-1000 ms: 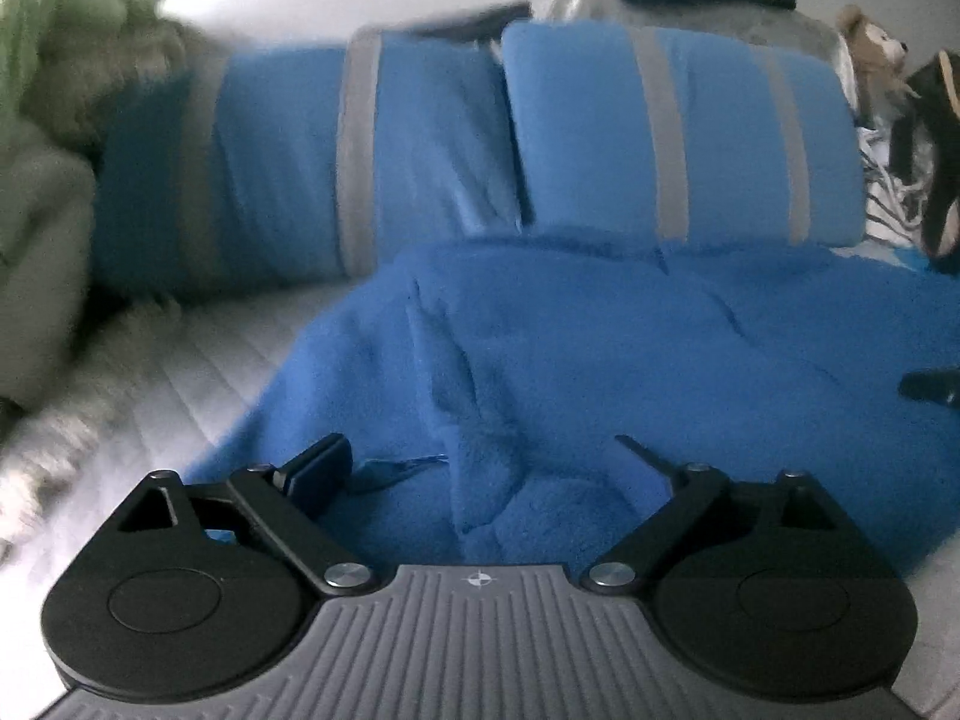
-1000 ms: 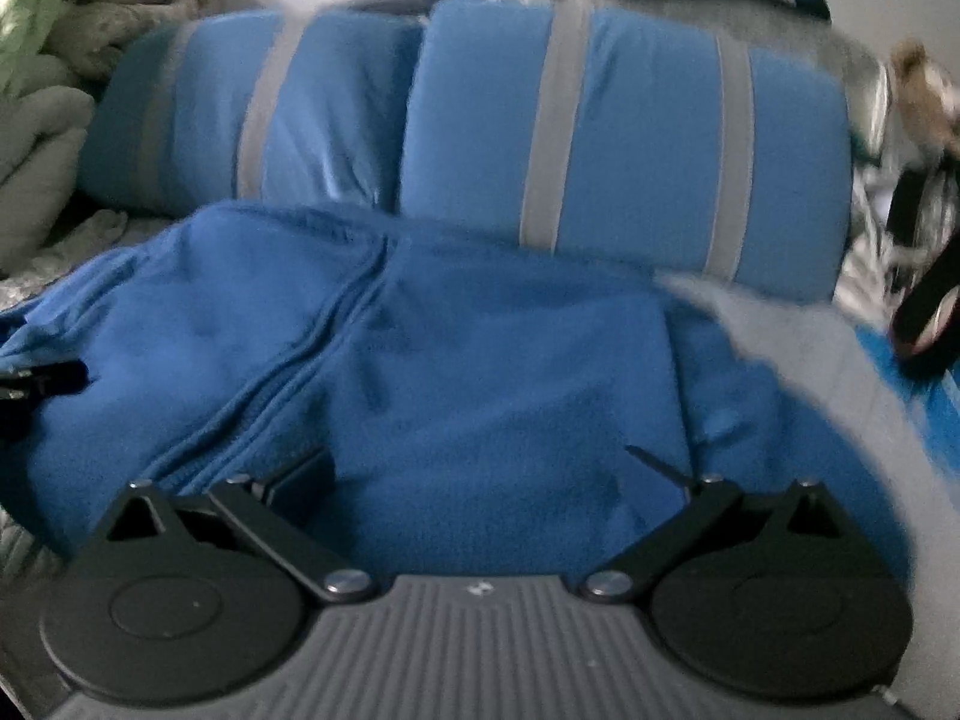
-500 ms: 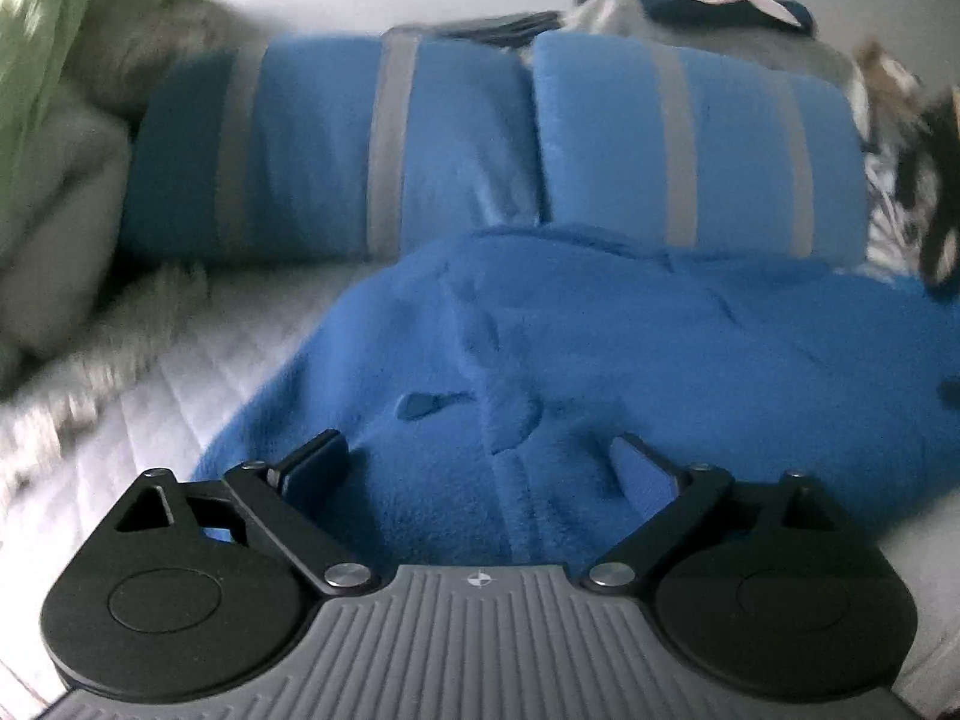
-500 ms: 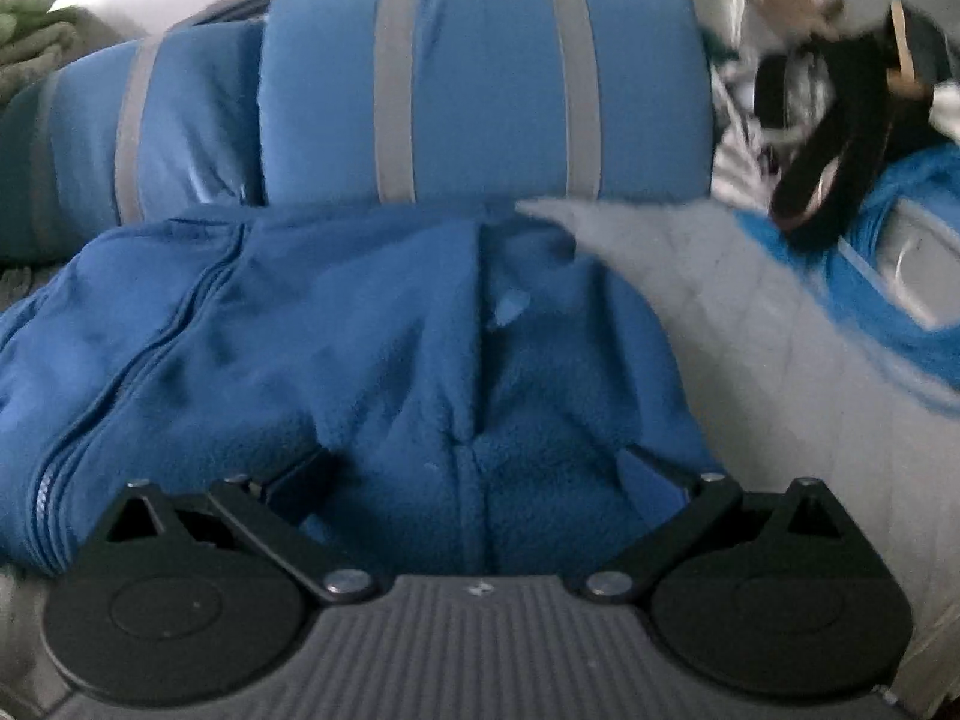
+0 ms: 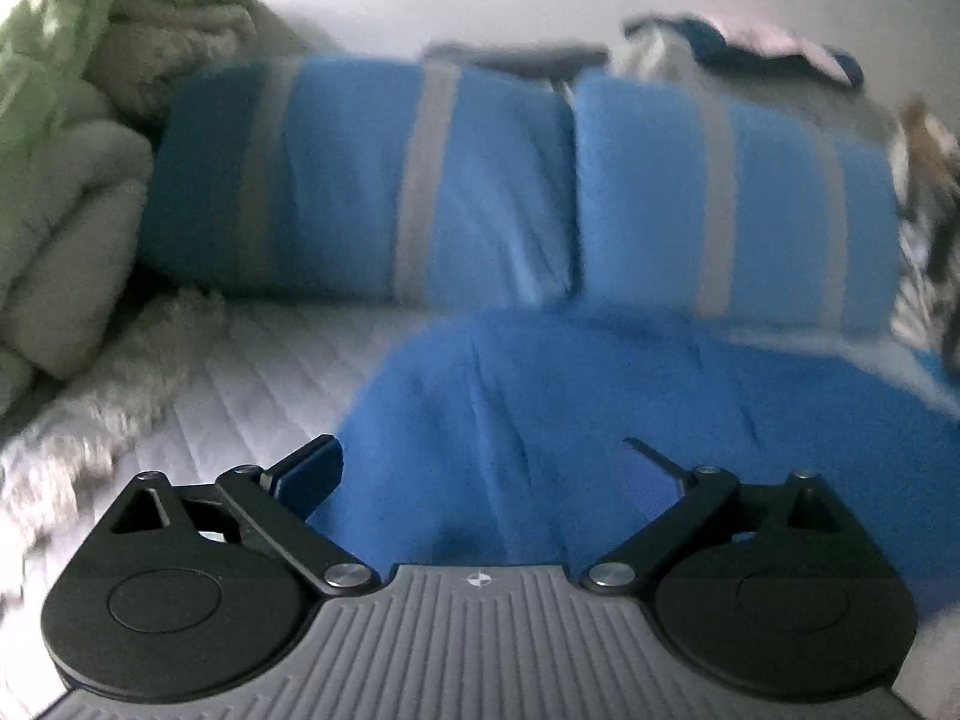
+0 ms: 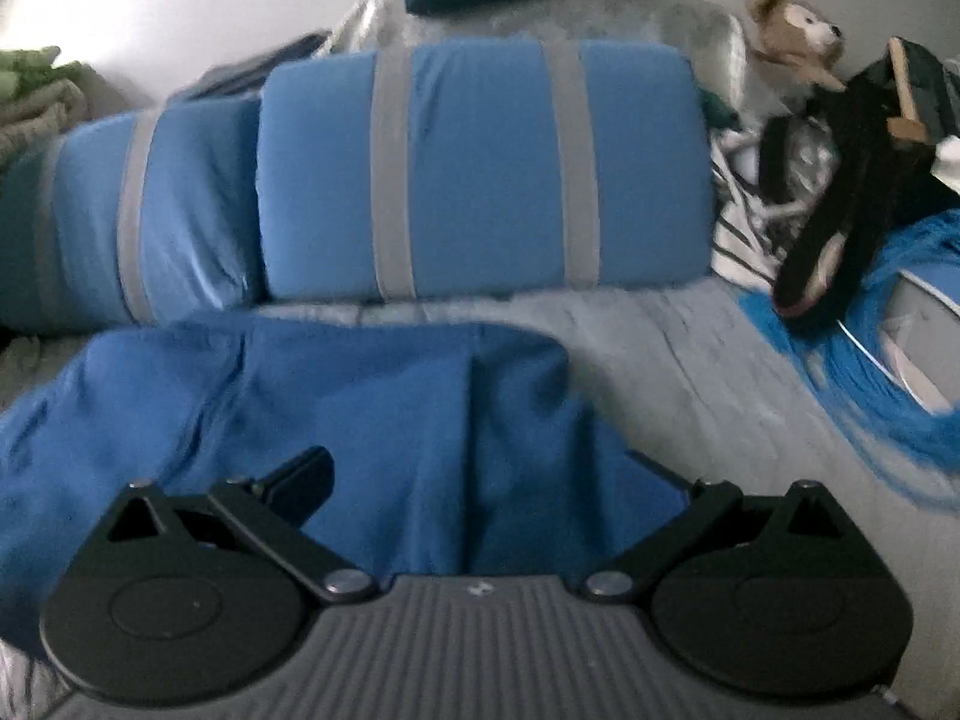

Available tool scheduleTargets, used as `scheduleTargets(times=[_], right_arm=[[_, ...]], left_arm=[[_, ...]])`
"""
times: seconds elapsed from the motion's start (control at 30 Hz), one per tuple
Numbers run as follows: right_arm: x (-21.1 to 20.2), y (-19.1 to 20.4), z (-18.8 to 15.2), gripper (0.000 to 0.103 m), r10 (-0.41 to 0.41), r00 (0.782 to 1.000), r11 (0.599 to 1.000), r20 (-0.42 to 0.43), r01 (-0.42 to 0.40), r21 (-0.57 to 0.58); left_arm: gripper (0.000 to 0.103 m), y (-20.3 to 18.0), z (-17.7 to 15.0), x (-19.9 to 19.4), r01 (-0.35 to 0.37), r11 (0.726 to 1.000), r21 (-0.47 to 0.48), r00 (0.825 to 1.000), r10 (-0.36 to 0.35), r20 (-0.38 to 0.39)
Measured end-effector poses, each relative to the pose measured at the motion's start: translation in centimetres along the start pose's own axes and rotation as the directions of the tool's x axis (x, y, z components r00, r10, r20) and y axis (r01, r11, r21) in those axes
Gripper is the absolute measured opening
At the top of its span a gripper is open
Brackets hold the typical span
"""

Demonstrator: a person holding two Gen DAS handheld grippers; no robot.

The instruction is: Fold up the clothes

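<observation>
A blue fleece jacket (image 5: 600,396) lies on the quilted bed sheet (image 5: 240,384), its far edge a little short of the pillows. My left gripper (image 5: 477,450) hovers over the jacket's left part, jaws wide open, with fleece beneath and between the fingers but not pinched. The right wrist view shows the jacket's right part (image 6: 300,396), a crease running toward the camera. My right gripper (image 6: 486,459) is also open wide above it, and blue fabric partly hides its right fingertip.
Two blue pillows with grey stripes (image 5: 360,180) (image 6: 480,168) stand along the head of the bed. Green and beige blankets (image 5: 60,120) pile at the left. A plush bear (image 6: 792,30), a black strap (image 6: 840,180) and blue-edged bedding (image 6: 870,396) lie at the right.
Both grippers have drawn up and back from the jacket. A strip of sheet now shows between jacket and pillows. The zipper line has left the right wrist view.
</observation>
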State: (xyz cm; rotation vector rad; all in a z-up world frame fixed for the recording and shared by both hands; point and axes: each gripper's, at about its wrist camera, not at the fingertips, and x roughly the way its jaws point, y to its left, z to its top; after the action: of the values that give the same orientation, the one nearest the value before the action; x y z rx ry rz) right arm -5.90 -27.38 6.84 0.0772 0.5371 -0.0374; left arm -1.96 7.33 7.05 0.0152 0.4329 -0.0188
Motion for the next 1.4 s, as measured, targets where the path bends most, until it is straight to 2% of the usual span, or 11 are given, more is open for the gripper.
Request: scheduleTargets(times=[0.1, 0.23, 0.3, 0.37, 0.5, 0.67, 0.8, 0.93, 1.07, 1.27, 1.4], right_arm=[[2.6, -1.1, 2.7, 0.103, 0.014, 0.998, 1.0, -0.059, -0.015, -0.019], [7.1, -3.9, 4.7, 0.103, 0.097, 0.974, 0.994, -0.203, -0.085, 0.067], [9.0, -5.5, 5.4, 0.103, 0.147, 0.958, 0.985, -0.245, -0.119, 0.125], [10.5, -7.0, 6.1, 0.103, 0.195, 0.941, 0.975, -0.277, -0.154, 0.162], [13.2, -9.9, 6.3, 0.103, 0.366, 0.866, 0.917, -0.342, -0.273, 0.29], [15.4, -12.3, 5.6, 0.103, 0.498, 0.787, 0.825, -0.364, -0.3, 0.48], [16.6, -13.6, 4.7, 0.102, 0.499, 0.77, 0.822, -0.398, -0.276, 0.499], [16.9, -14.9, 3.9, 0.102, 0.571, 0.747, 0.75, -0.339, -0.307, 0.586], [17.7, -15.1, 3.3, 0.102, 0.721, 0.64, 0.601, -0.266, -0.386, 0.7], [17.7, -11.9, 3.4, 0.102, 0.725, 0.587, 0.662, -0.36, -0.454, 0.596], [17.6, -10.9, 3.5, 0.102, 0.701, 0.611, 0.687, -0.366, -0.444, 0.575]], left_arm=[[0.099, 0.8, 2.6, 2.6, -0.019, 0.999, 0.049, 0.999, 0.02, -0.039], [0.099, 3.5, 4.0, 7.1, 0.047, 0.998, -0.037, 0.987, -0.052, -0.151], [0.099, 5.3, 3.8, 8.4, 0.094, 0.99, -0.102, 0.976, -0.112, -0.188], [0.099, 6.9, 3.5, 10.0, 0.155, 0.971, -0.184, 0.943, -0.201, -0.266], [0.099, 9.8, 2.3, 12.4, 0.26, 0.897, -0.357, 0.875, -0.375, -0.306], [0.099, 12.9, 0.6, 14.9, 0.263, 0.791, -0.553, 0.808, -0.494, -0.322], [0.099, 14.4, -0.4, 16.3, 0.29, 0.707, -0.645, 0.755, -0.583, -0.299], [0.099, 15.1, -1.7, 18.2, 0.3, 0.613, -0.731, 0.686, -0.671, -0.281], [0.098, 15.1, -2.6, 19.2, 0.314, 0.544, -0.779, 0.64, -0.727, -0.249], [0.098, 14.2, -2.7, 20.2, 0.366, 0.519, -0.772, 0.585, -0.774, -0.242], [0.098, 13.0, -2.5, 20.4, 0.399, 0.539, -0.741, 0.564, -0.782, -0.265]])
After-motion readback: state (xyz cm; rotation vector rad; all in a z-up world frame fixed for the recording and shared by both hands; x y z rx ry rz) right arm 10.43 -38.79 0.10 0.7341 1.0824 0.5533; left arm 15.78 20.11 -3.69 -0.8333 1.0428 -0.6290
